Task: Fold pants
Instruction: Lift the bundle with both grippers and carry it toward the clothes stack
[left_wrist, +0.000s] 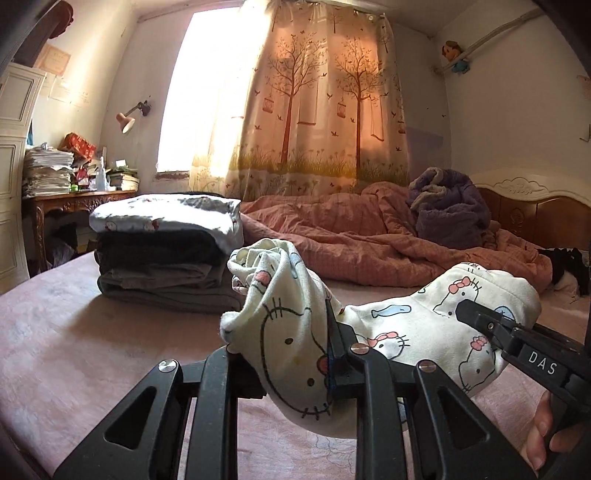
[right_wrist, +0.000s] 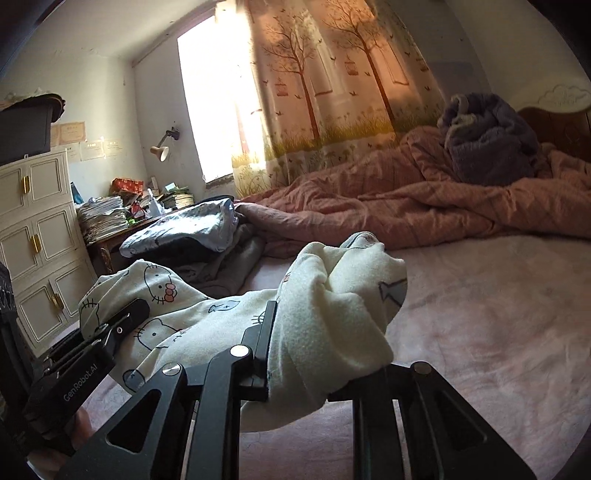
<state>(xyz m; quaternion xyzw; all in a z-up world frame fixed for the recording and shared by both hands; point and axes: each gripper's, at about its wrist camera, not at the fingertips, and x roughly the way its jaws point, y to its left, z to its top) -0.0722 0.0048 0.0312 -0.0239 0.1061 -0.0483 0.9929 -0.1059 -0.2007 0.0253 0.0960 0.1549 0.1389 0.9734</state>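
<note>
Cream pants (left_wrist: 295, 325) in both claws.

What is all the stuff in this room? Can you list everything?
cartoon-cat pants: one, cream, held up over the bed between both grippers
bed: one, pink sheet
folded clothes pile: one, grey and dark, white piece on top, on the bed
quilt: one, pink, rumpled, far side of bed
blanket: one, purple, bunched on the quilt
curtain: one, tree print, at the window
lamp: one, pink, on the wall
cabinet: one, white
left gripper: black, jaws shut on the pants
right gripper: black, jaws shut on the pants
</note>
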